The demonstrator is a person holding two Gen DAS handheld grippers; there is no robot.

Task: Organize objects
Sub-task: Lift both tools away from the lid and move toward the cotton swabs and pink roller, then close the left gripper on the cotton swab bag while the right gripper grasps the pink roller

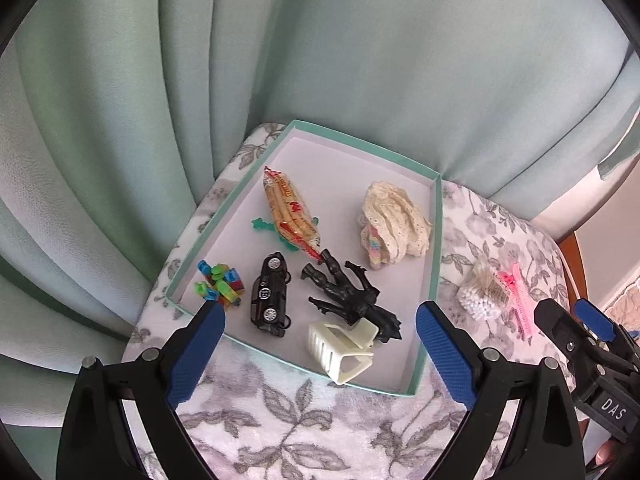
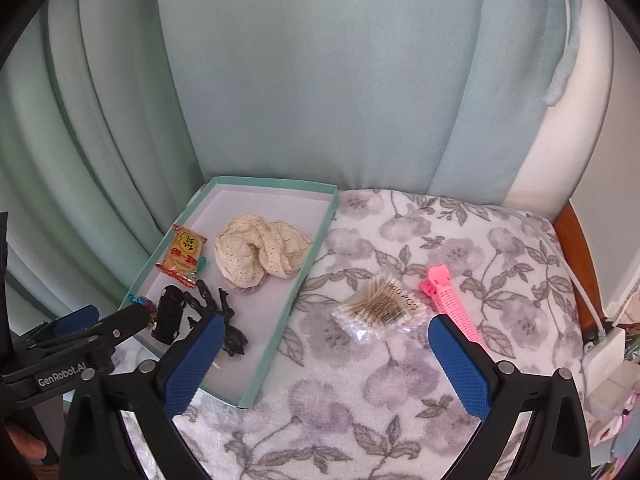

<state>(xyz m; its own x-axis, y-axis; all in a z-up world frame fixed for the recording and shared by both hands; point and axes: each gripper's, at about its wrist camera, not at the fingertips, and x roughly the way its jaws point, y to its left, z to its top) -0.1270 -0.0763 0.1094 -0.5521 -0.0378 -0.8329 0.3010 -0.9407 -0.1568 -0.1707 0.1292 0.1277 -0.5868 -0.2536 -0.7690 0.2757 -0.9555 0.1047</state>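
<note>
Both grippers, left (image 1: 320,320) and right (image 2: 326,336), hang open and empty; swabs (image 2: 380,310) and clip (image 2: 450,300) lie right of the tray (image 2: 294,300).

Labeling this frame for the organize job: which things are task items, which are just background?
Task items:
teal box
cotton swab pack and pink hair clip, both outside the box
snack packet, toy car, black figure, white claw clip, lace cloth, toy bricks, all inside the box

Background:
curtain
floral cover
charger

curtain (image 1: 320,60): pale green, pleated | floral cloth (image 2: 400,400) | white adapter (image 2: 604,350)
</note>
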